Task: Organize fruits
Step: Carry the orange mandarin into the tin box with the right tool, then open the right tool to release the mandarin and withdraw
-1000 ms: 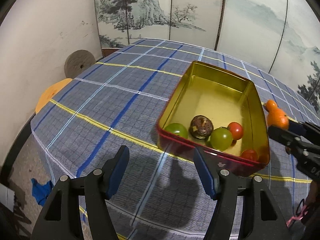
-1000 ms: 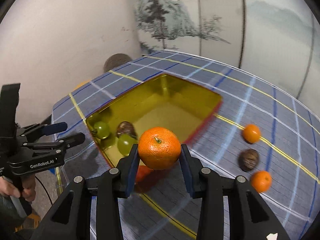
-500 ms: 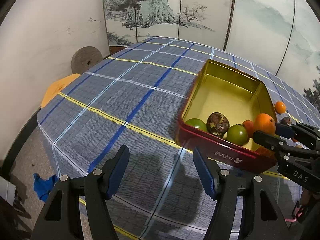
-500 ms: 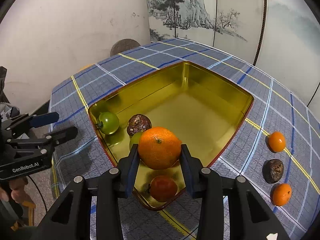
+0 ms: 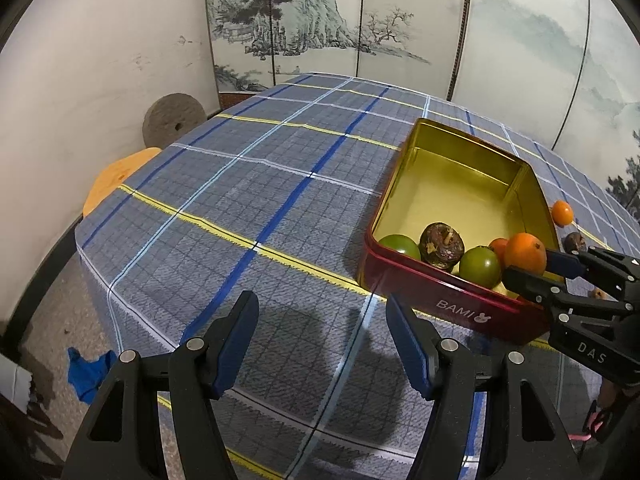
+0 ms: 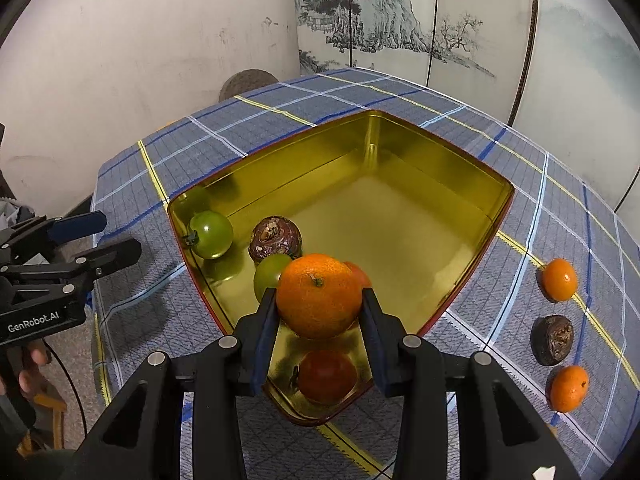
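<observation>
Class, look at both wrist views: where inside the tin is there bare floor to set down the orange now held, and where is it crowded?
The tin has bare gold floor in its far half, bordered by the far corner walls. The near end is crowded: two green tomatoes, a brown fruit and red tomatoes cluster under the orange held in the right gripper.

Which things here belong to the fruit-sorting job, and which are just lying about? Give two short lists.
Part of the job:
- tin
- held orange in the right gripper
- green tomatoes
- red tomato
- brown fruit
- oranges outside the tin

Lying about:
- stone disc
- blue cloth on the floor
- painted screen
</observation>
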Tool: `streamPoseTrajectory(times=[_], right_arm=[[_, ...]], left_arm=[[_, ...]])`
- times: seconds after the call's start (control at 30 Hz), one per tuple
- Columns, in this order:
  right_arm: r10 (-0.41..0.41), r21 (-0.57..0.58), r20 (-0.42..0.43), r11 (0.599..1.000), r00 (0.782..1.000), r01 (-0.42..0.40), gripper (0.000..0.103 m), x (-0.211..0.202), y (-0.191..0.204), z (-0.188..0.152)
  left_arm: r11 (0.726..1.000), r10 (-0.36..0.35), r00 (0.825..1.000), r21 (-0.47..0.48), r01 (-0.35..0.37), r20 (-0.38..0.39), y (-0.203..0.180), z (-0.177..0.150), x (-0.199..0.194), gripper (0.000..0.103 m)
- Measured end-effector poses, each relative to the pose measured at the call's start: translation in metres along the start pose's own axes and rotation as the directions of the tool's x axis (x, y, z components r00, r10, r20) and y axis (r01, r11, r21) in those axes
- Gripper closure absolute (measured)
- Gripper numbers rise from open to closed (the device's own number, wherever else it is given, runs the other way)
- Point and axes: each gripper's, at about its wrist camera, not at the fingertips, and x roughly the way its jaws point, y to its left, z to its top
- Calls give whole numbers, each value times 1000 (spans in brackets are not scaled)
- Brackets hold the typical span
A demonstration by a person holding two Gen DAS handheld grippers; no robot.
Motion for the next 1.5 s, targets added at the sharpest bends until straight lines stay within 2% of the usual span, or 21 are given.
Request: streamPoseTrajectory(times=[0.73,0.97,1.2,1.37,1.5], right_arm=[[-2,-12,-3,1000,1000,2,65,4,1,-1],[5,-3,5,1000,1000,-5,57,0,3,1],[12,34,60,999,998,-14,57,-23,-3,-2],[-48,83,94,996,994,40,57,-51,-27,-18],[-126,151,74,982,989,114,57,-66,-63,-40]], left_arm=[[1000,-8,1000,0,8,-27,-4,-5,0,36],[1000,-10,1000,1,10,-26,-5,-4,0,36],[1000,-16,1000,12,16,-20,-9,-3,-4,36],[999,-37,999,40,37,-5,-18,-1,-9,36],[997,-52,999,59,52,-4,-27,-1,-11,36]])
